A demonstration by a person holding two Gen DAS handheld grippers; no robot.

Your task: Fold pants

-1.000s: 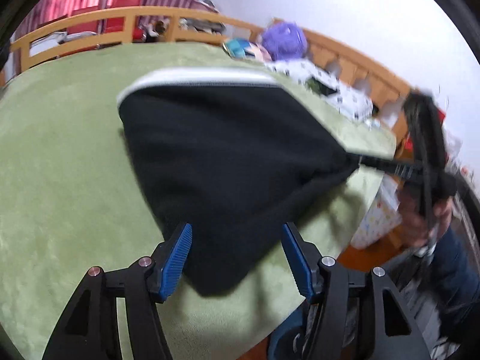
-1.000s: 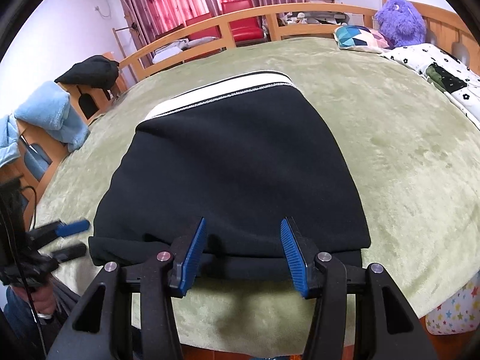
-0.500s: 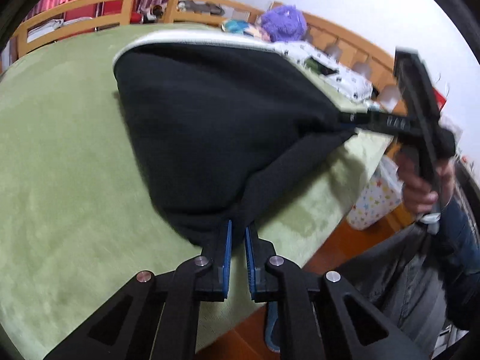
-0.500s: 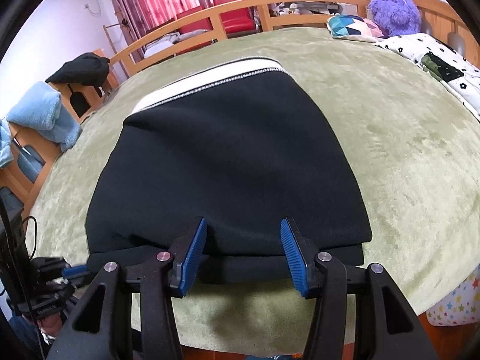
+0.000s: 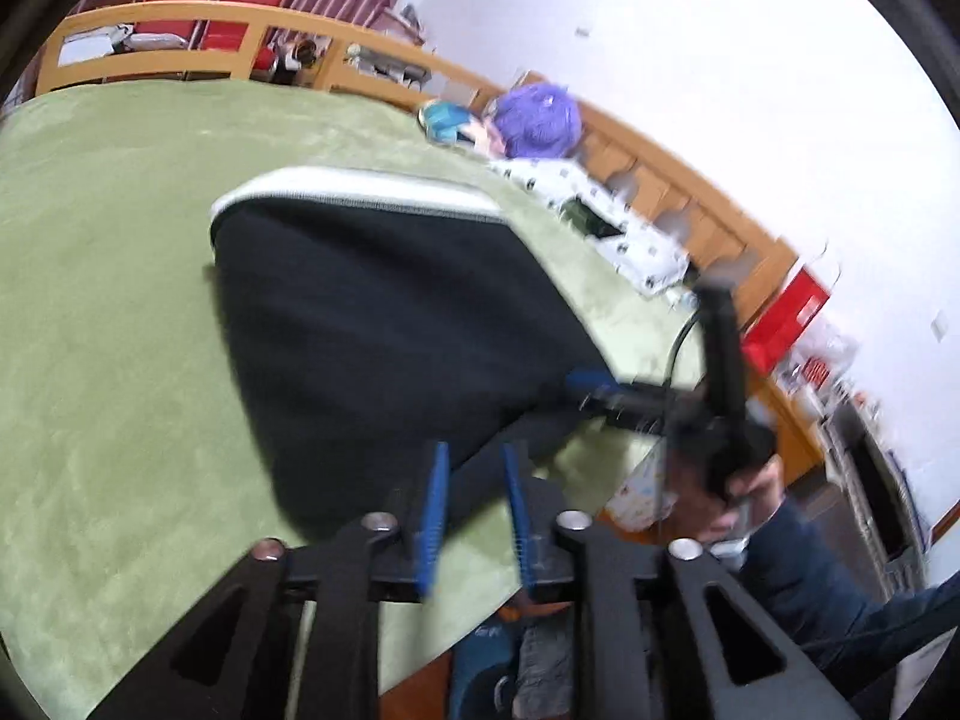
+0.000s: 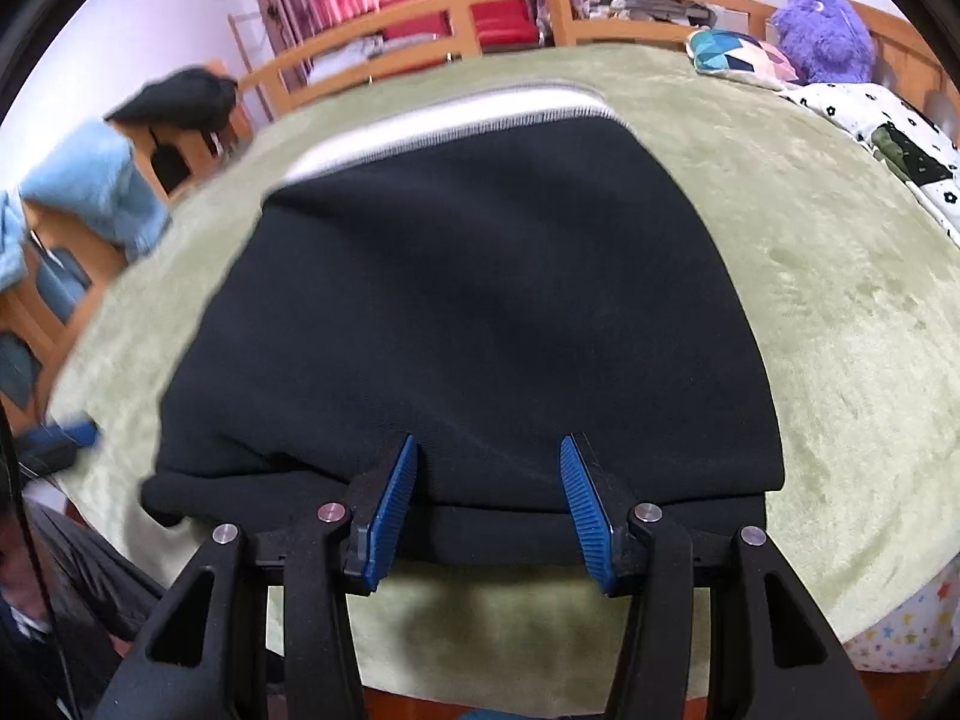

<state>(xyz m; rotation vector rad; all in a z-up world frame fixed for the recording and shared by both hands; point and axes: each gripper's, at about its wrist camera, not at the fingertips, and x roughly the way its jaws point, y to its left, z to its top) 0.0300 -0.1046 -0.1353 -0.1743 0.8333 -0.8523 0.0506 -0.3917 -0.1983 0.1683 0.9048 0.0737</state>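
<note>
Black pants with a white waistband lie folded on the green bed cover. My right gripper is open, its blue pads on either side of the near folded edge. In the left wrist view the pants lie ahead, and my left gripper is partly open with a gap between the pads, at the near corner of the cloth. The right gripper shows there at the pants' right corner. The left gripper's blue tip shows at the left edge of the right wrist view.
A wooden bed rail runs around the bed. A purple plush toy, a patterned cushion and a black-and-white blanket lie at the far right. Blue cloth and dark clothes hang on the left.
My left gripper closed on the near corner of the pants half a second ago, then opened partway and let the cloth drop. The right gripper stayed open at the near edge.
</note>
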